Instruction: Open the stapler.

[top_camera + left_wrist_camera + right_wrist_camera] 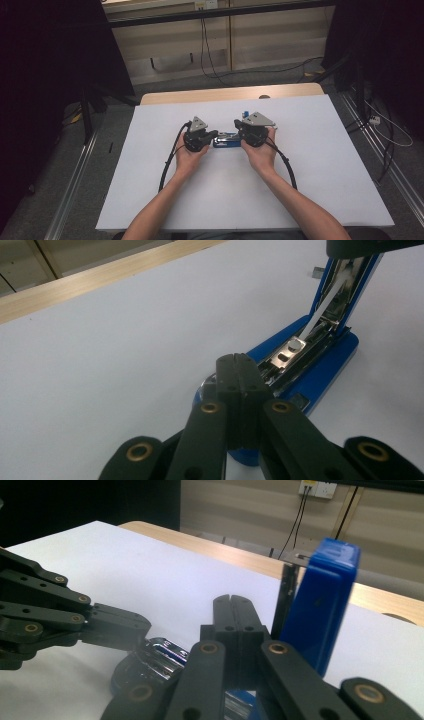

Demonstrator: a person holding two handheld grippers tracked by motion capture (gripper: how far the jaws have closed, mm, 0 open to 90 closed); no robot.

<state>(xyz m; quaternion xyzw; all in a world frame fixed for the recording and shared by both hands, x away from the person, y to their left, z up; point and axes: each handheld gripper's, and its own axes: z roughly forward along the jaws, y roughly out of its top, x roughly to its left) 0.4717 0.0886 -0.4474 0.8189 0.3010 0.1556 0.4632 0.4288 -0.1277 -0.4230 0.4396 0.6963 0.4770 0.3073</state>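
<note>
Left gripper view has the left gripper (242, 371), jaws pressed together with nothing between them, bearing down on the front end of the blue stapler (320, 365). Right gripper (234, 611), jaws together too, sits beside the raised lid (320, 605). Stapler lies mid-table (150, 165), swung open, between both hands.

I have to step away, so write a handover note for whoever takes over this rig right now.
Left gripper: jaws shut, empty, tips at the front end of the blue stapler, seemingly pressing its base down.
Right gripper: jaws shut, empty, beside the raised stapler lid.
Stapler lies mid-table on the white table cover, base flat, lid swung up, metal staple channel exposed.
Done: stapler opened.
Left: apparently load or check the channel, then close the lid.
</note>
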